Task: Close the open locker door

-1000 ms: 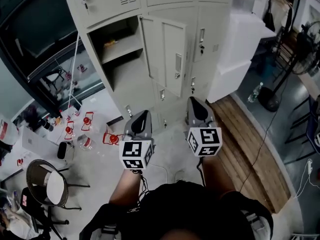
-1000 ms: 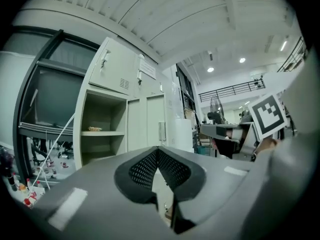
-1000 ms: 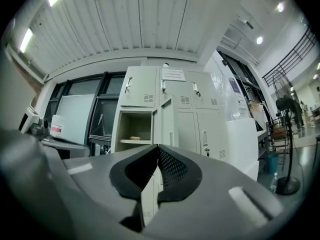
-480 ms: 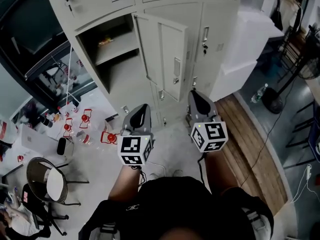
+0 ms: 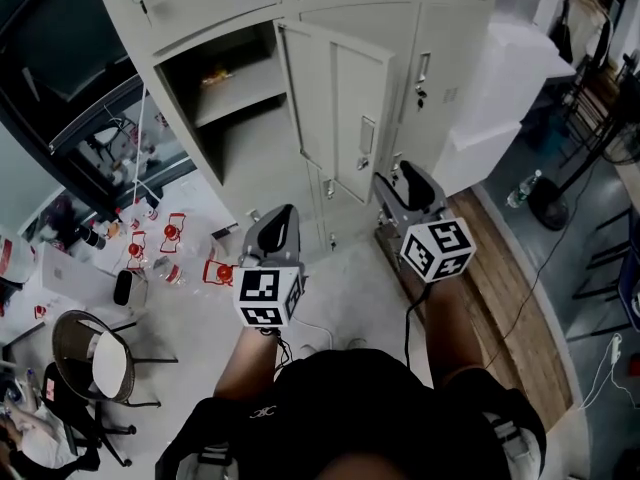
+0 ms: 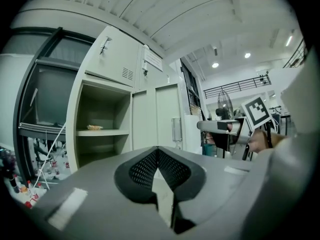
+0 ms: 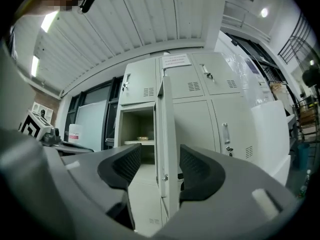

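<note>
The grey locker bank (image 5: 200,8) has one compartment (image 5: 235,108) standing open, and its door (image 5: 345,118) swings out toward me with a handle (image 5: 367,136) near its free edge. My right gripper (image 5: 402,176) hovers just below and right of the door's lower corner, apart from it. Its jaws are opening, and nothing lies between them. In the right gripper view (image 7: 160,166) the door's edge (image 7: 167,149) shows farther off through the gap. My left gripper (image 5: 281,218) hangs lower left, over the floor. In its own view (image 6: 158,151) the jaws are shut and empty.
A small packet (image 5: 218,76) lies on the open compartment's shelf. A white block (image 5: 500,88) stands right of the lockers, with a wooden platform (image 5: 500,288) in front. Red items (image 5: 170,240) and a bottle litter the floor left. A round chair (image 5: 95,363) sits at lower left.
My right gripper has moved forward and to the right, closer to the open door's lower corner. The left gripper has barely shifted.
</note>
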The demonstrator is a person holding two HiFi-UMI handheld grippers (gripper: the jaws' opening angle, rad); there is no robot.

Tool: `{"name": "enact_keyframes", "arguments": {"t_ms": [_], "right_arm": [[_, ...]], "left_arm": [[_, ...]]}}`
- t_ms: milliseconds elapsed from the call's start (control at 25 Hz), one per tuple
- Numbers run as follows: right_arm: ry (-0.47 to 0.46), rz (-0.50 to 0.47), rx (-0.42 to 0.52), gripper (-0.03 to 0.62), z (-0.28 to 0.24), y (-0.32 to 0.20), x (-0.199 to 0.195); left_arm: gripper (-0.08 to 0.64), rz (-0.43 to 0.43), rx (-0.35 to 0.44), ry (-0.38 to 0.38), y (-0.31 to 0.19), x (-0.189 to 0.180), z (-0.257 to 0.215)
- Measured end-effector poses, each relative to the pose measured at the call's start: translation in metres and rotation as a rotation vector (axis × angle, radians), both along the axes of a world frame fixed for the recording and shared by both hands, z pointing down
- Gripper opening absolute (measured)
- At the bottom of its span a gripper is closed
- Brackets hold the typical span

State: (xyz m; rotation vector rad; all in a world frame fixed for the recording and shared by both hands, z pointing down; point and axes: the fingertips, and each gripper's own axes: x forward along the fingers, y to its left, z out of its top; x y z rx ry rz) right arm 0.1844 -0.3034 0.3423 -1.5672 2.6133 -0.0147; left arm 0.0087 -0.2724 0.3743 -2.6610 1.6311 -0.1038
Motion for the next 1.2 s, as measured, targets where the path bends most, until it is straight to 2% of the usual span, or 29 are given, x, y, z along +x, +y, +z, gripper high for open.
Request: {"name": "enact_keyframes", "arguments": {"t_ms": [240, 480, 680, 720, 760, 800, 960, 1200], "right_arm": [[0.017, -0.047, -0.032, 0.222, 0.001, -0.035, 0.003], [0.068, -0.14, -0.079, 0.221, 0.005, -0.058, -0.01], [0.063, -0.136, -0.108, 0.215, 0.009, -0.073, -0.009], [0.056, -0.136, -0.107, 0.196, 0.009, -0.074, -0.008], [0.047, -0.132, -0.103, 0.131, 0.008, -0.074, -0.008], [0.041, -0.127, -0.097, 0.104, 0.007, -0.074, -0.007], [0.045, -0.141, -0.085, 0.101, 0.007, -0.071, -0.011], [0.07, -0.214, -0.082, 0.103, 0.007, -0.057, -0.028]], "left_arm": [[0.001, -0.013, -0.008, -0.006, -0.004, -0.006, 0.004], [0.001, -0.04, -0.002, -0.013, -0.007, -0.017, 0.002], [0.002, -0.057, -0.004, -0.02, -0.009, -0.024, 0.003], [0.0, -0.062, -0.005, -0.021, -0.009, -0.025, 0.004], [0.0, -0.066, -0.006, -0.021, -0.009, -0.027, 0.004], [0.0, -0.07, -0.006, -0.022, -0.01, -0.028, 0.004], [0.0, -0.076, -0.011, -0.025, -0.011, -0.031, 0.006], [0.001, -0.065, -0.016, -0.025, -0.013, -0.027, 0.009]]}}
